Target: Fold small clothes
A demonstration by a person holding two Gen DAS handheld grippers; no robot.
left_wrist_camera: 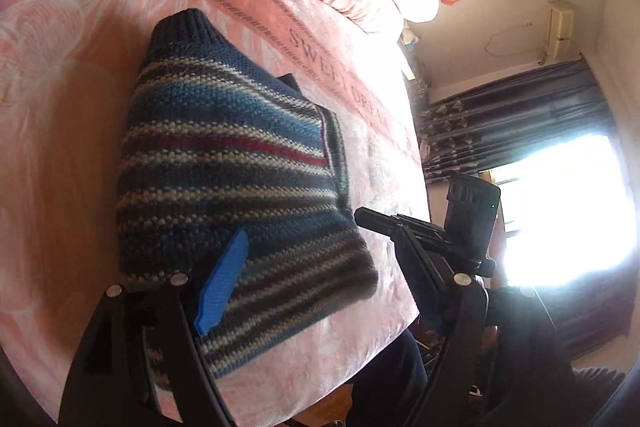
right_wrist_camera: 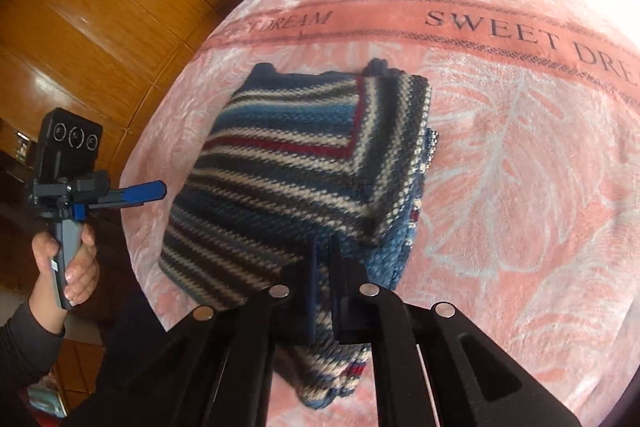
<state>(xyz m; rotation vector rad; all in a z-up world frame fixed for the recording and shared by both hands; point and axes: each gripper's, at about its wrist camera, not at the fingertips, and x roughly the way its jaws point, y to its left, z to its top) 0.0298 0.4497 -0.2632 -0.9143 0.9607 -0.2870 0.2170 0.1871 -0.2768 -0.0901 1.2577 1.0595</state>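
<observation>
Left wrist view: a striped knit sweater (left_wrist_camera: 224,163), folded into a compact bundle, lies on a pink "SWEET DREAM" blanket (left_wrist_camera: 80,27) near the bed's edge. The left gripper (left_wrist_camera: 320,275) stands wide apart, one blue finger pad (left_wrist_camera: 224,279) over the sweater's near corner, the other finger off past the fabric; nothing is between them. In the right wrist view the right gripper (right_wrist_camera: 322,267) is drawn narrow, its fingers pinching the sweater's near edge. At the left of that view, a hand (right_wrist_camera: 66,267) holds the left gripper's handle beside the bed, above a wooden floor (right_wrist_camera: 80,7).
</observation>
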